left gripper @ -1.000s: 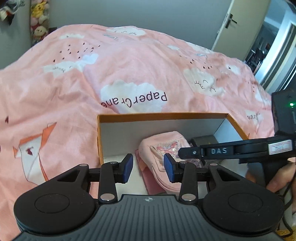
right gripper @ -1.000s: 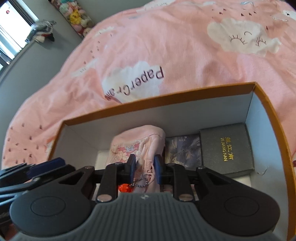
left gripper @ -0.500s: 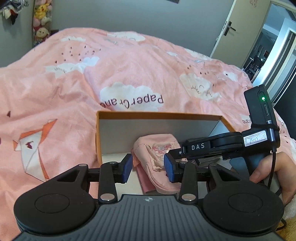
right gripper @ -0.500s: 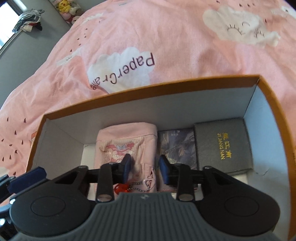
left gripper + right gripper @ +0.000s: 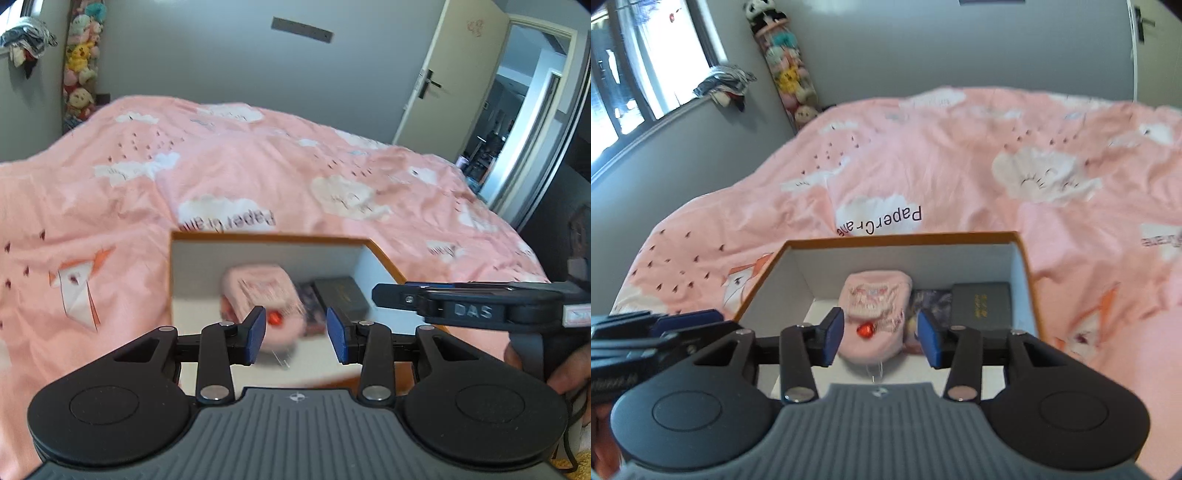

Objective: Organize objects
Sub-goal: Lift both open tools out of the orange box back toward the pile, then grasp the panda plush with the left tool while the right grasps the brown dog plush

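An orange-rimmed cardboard box [image 5: 901,238] with white inside walls lies on the pink bed. Inside it lie a pink pouch [image 5: 873,295] with a red heart charm [image 5: 865,330], a dark patterned packet [image 5: 934,301] and a black box with gold lettering [image 5: 980,302]. The box [image 5: 266,238], the pouch [image 5: 258,288] and the black box [image 5: 340,291] also show in the left wrist view. My right gripper [image 5: 881,339] is open and empty above the box's near side. My left gripper [image 5: 295,334] is open and empty, also raised over the near side.
A pink duvet with cloud prints [image 5: 997,155] covers the bed. Soft toys [image 5: 790,77] hang in the corner by a window [image 5: 635,74]. A door [image 5: 436,85] stands open at the right. The right gripper's arm [image 5: 472,308] reaches across from the right.
My right gripper opened, let go of the pouch's charm chain and drew back upward. My left gripper also pulled back and up. The pouch now lies flat in the box.
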`<state>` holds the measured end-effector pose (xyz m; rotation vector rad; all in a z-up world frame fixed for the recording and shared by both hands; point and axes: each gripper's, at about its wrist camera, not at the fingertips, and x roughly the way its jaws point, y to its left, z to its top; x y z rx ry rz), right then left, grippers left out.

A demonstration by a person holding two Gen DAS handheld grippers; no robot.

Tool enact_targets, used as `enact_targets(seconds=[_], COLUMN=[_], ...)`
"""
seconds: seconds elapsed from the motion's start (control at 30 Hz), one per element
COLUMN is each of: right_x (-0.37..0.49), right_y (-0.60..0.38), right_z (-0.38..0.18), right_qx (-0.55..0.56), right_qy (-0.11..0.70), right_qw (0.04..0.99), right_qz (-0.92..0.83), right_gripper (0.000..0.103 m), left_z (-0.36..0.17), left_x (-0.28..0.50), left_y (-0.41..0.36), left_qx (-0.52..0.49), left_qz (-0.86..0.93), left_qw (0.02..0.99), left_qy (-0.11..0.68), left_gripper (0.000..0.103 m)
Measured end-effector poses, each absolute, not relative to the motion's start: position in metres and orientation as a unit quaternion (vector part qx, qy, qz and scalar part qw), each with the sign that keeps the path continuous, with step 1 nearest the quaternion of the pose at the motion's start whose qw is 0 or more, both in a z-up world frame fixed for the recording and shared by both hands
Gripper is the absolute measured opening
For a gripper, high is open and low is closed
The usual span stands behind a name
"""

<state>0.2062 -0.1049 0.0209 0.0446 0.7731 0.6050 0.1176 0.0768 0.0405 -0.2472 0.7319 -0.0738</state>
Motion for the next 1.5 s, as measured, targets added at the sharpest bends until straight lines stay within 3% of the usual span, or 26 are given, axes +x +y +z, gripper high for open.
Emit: enact_targets(seconds=[0.17, 0.33, 0.57, 0.87, 1.17, 1.33, 1.5], right_x=[0.151, 0.117, 0.099, 0.103, 0.107, 0.105, 0.106], right_y=[-0.128, -0.129, -0.127, -0.122, -0.116, -0.107, -0.102], right_z=[0.012, -0.025, -0.056, -0.074, -0.087, -0.088, -0.09], right_qx=[0.016, 0.028, 0.026, 0.01, -0.016, -0.039, -0.055], right_qy=[0.375, 0.434, 0.469, 0.482, 0.484, 0.476, 0.47], right_qw=[0.876, 0.846, 0.83, 0.824, 0.818, 0.819, 0.823], right_qz=[0.302, 0.308, 0.302, 0.298, 0.308, 0.318, 0.316], right_gripper=[0.047, 0.046, 0.046, 0.052, 0.051, 0.057, 0.06], left_z=[0.023, -0.004, -0.027, -0.058, -0.078, -0.084, -0.079], left_x=[0.083, 0.054, 0.035, 0.044, 0.057, 0.065, 0.06], left_y=[0.065, 0.062, 0.07, 0.065, 0.067, 0.066, 0.066], left_qx=[-0.145, -0.15, -0.2, -0.221, -0.244, -0.241, -0.239], left_qz=[-0.014, 0.017, 0.028, 0.032, 0.027, 0.015, 0.018], left_qw=[0.905, 0.887, 0.874, 0.853, 0.84, 0.839, 0.846], left_qy=[0.4, 0.436, 0.442, 0.472, 0.484, 0.488, 0.477], left_gripper=[0.045, 0.045, 0.064, 0.066, 0.084, 0.084, 0.073])
